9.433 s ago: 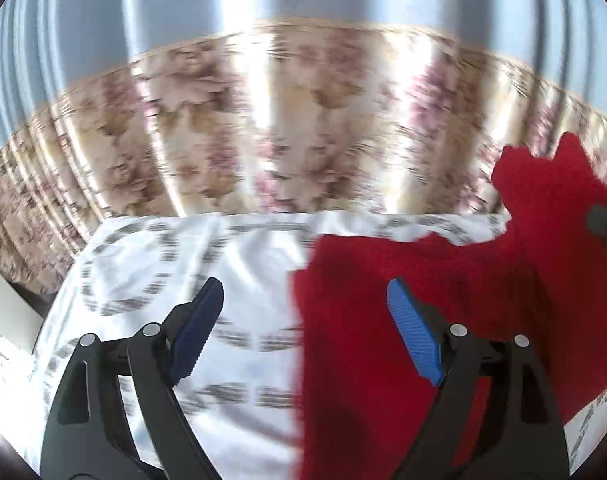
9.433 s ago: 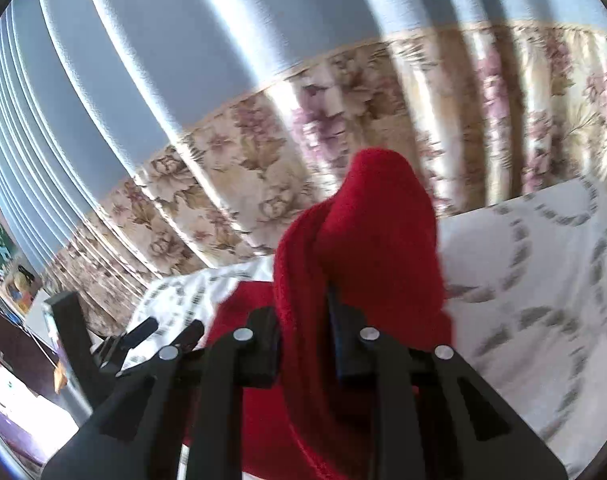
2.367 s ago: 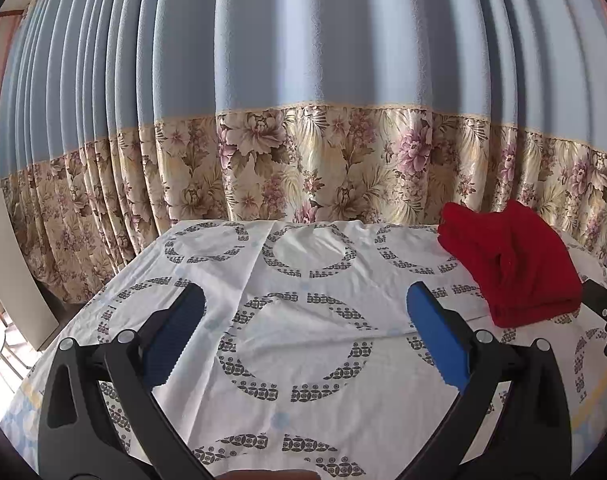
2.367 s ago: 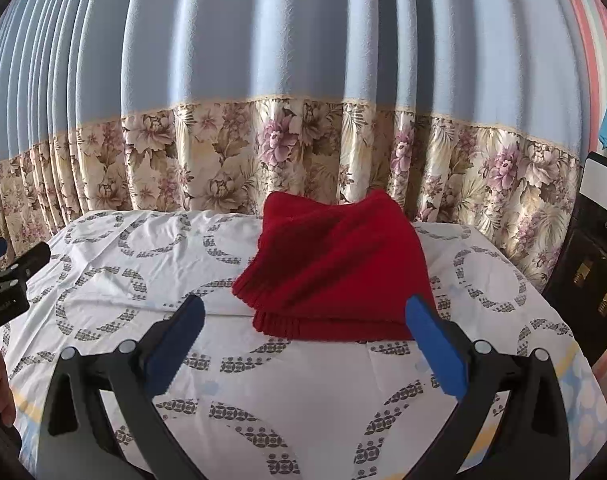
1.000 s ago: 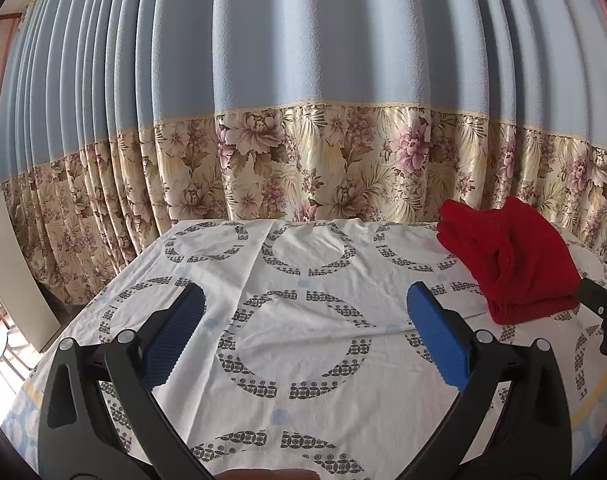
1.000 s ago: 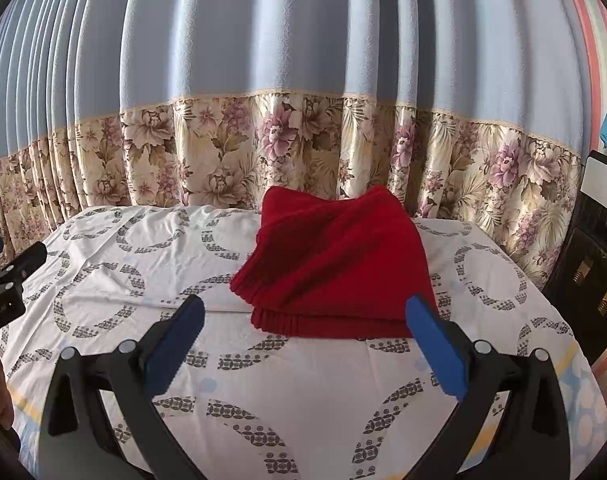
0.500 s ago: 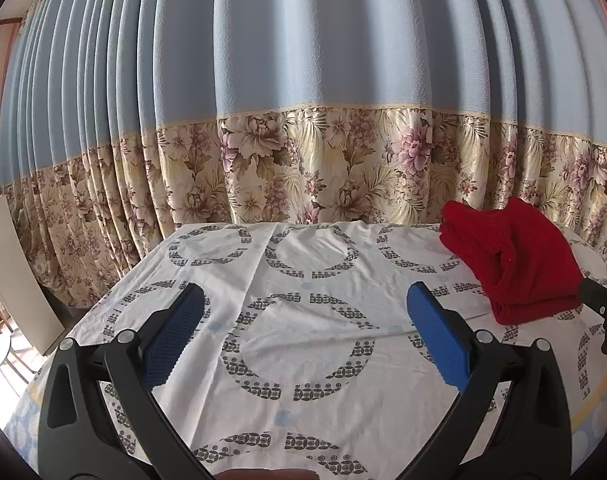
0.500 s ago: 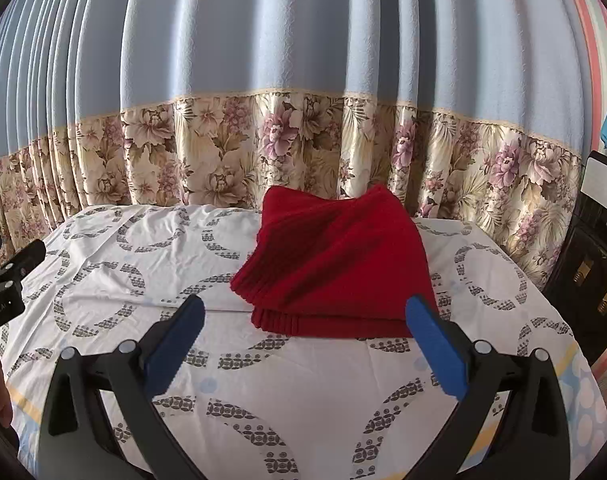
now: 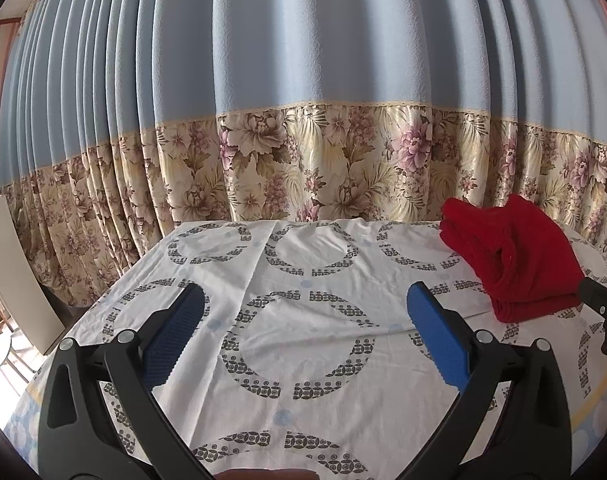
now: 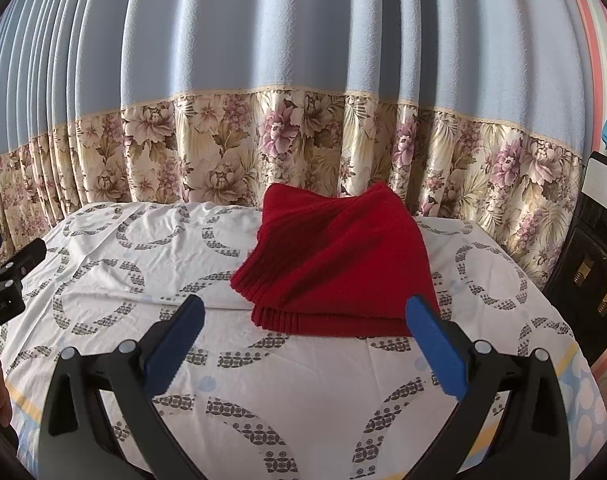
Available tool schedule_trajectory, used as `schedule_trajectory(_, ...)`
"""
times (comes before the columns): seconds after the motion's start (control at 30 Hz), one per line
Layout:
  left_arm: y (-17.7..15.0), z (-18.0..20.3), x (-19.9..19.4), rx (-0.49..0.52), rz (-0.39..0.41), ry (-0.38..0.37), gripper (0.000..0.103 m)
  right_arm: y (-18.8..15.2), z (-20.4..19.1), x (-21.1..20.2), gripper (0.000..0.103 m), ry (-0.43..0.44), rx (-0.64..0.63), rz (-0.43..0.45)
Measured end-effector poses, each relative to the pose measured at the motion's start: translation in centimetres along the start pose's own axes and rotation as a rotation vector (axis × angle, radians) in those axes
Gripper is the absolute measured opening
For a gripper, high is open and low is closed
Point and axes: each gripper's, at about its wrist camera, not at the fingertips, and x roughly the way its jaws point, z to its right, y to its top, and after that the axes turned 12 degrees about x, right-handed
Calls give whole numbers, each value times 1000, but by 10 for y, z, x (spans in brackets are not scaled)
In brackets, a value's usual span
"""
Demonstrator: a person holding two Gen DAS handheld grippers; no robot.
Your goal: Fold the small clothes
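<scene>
While both sets of jaws gape empty, the ribbed red knit (image 10: 339,264) lies folded into a thick wedge on the ring-printed table (image 10: 303,380); unchanged since 0.5 s ago.

Pleated blue curtain (image 9: 303,40) with floral hem (image 9: 343,176), table in ring-patterned white cloth (image 9: 303,320), striped wall (image 10: 599,40), daylight

right tool (image 9: 601,312): mostly cut by frame edge | red garment (image 9: 511,258): far edge hidden behind its own folds
</scene>
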Motion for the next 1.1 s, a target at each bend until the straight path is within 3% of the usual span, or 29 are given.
schedule_trajectory(1.1, 2, -2, 3, -10, -7, -14, 100, 2, 1, 0, 101, -2, -6, -1)
